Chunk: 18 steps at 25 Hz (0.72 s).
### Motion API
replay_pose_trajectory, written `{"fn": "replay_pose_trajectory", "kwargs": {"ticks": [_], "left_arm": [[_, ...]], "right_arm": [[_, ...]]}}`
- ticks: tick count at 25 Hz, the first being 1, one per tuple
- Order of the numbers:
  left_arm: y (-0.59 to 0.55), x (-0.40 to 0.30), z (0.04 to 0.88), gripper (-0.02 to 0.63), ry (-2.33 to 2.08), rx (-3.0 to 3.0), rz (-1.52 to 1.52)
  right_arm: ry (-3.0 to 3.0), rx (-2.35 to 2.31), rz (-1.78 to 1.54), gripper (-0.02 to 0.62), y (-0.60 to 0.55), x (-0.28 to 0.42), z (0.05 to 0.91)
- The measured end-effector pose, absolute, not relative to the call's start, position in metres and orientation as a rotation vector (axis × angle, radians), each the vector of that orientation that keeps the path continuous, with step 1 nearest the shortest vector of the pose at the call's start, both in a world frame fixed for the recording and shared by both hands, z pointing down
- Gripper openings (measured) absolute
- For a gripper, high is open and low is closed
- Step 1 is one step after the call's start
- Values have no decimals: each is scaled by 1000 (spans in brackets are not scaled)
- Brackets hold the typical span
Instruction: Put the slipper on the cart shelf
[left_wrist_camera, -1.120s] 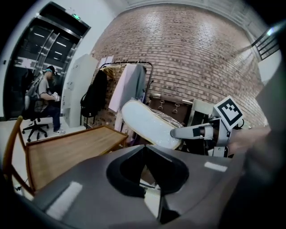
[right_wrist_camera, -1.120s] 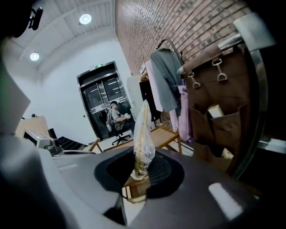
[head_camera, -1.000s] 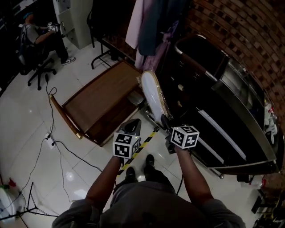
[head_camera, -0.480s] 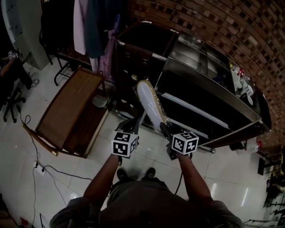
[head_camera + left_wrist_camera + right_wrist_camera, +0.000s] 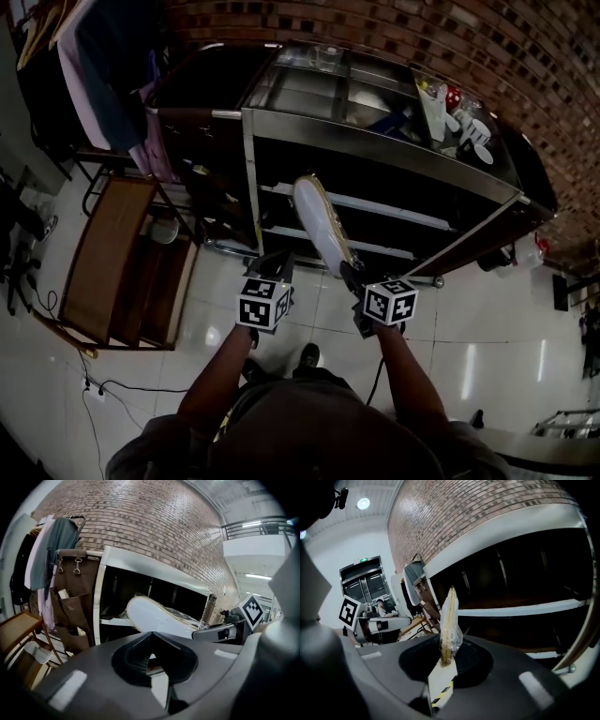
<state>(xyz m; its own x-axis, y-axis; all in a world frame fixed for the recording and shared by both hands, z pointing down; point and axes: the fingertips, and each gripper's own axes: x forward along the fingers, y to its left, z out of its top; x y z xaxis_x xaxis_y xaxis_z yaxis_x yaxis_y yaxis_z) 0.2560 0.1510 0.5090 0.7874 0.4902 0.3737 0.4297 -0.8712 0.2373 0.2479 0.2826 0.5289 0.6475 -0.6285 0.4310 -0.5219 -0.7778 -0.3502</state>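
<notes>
A white slipper [image 5: 319, 225] with a tan edge, wrapped in clear plastic, sticks up and forward from my right gripper [image 5: 345, 272], which is shut on its heel end. In the right gripper view the slipper [image 5: 450, 620] stands edge-on between the jaws of the right gripper [image 5: 447, 656]. The metal cart [image 5: 375, 142] stands straight ahead, with its pale shelf rail [image 5: 394, 211] just beyond the slipper's toe. My left gripper [image 5: 277, 264] hovers beside it on the left, shut with nothing in it. From the left gripper view the slipper [image 5: 154, 618] shows in front of the dark shelves, past the left gripper [image 5: 151, 634].
A wooden frame [image 5: 103, 253] lies on the tiled floor at left. Clothes [image 5: 94, 66] hang on a rack at the cart's left end, with a brown hanging organiser [image 5: 70, 606] below. Small items [image 5: 459, 117] sit on the cart's top right. A brick wall [image 5: 469, 37] runs behind.
The head view has swung right from the wooden frame to the cart, which now stands square in front. Both grippers keep their places and the right one still holds the slipper.
</notes>
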Motion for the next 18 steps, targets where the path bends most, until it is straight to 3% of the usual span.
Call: {"fn": "replay_pose_trajectory", "kwargs": {"ticks": [8,18], "left_arm": [[243,280,510,8,829,2866,680],[276,318,505,8,922,2855,685]], "right_arm": [[733,-2738,-730,57,386,283,525],[609,-2739,-695,57,408,333,522]]}}
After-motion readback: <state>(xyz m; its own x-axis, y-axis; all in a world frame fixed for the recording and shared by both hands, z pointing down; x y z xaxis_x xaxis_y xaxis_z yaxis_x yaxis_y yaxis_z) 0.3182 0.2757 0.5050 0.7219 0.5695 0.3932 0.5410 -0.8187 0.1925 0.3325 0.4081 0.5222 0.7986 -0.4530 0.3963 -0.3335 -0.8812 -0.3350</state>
